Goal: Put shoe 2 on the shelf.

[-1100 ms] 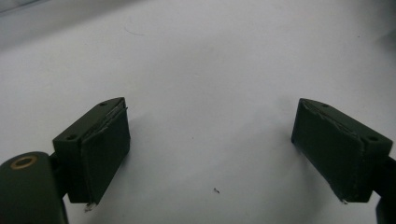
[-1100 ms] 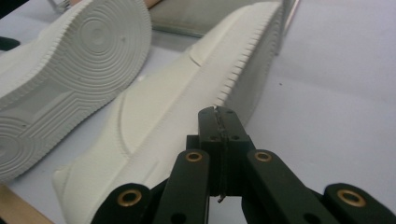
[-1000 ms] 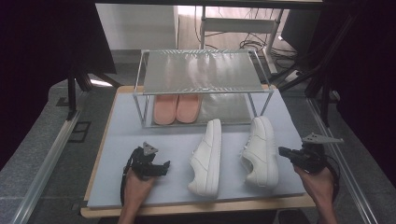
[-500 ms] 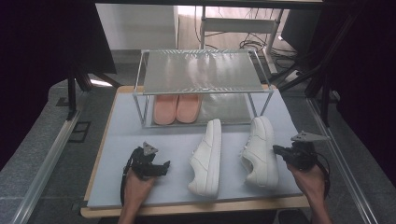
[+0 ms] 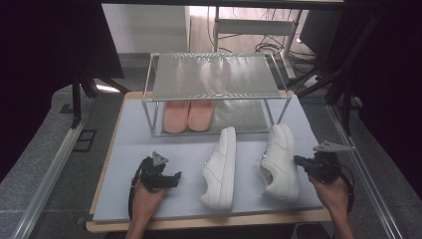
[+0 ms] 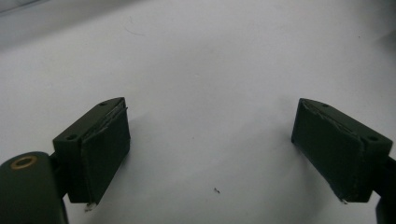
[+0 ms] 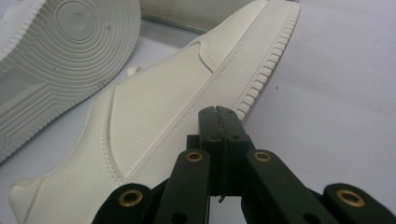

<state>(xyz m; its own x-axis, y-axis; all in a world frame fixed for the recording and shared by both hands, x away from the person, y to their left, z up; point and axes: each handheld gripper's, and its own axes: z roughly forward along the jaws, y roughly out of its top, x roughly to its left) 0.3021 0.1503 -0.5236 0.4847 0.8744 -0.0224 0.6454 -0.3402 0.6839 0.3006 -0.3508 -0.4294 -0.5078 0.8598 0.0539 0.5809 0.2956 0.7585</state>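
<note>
Two white sneakers lie on the pale blue mat point(image 5: 174, 149). One sneaker point(image 5: 220, 167) rests on its side, its ribbed sole point(image 7: 60, 60) facing my right gripper's camera. The other sneaker point(image 5: 279, 160) stands upright to its right, and its side panel point(image 7: 159, 121) is seen close up in the right gripper view. My right gripper point(image 5: 298, 160) point(image 7: 219, 114) is shut and empty, its tips at this shoe's outer sole edge; contact cannot be told. At the mat's front left, my left gripper point(image 5: 176, 178) point(image 6: 210, 149) hangs wide open over bare mat.
A metal two-tier shoe rack point(image 5: 214, 74) stands at the back of the mat, with a pair of pink slippers point(image 5: 188, 115) on its lower level at the left. Table rails point(image 5: 50, 174) run along both sides.
My right gripper has edged a little left, toward the upright sneaker. The left gripper and both shoes have kept still.
</note>
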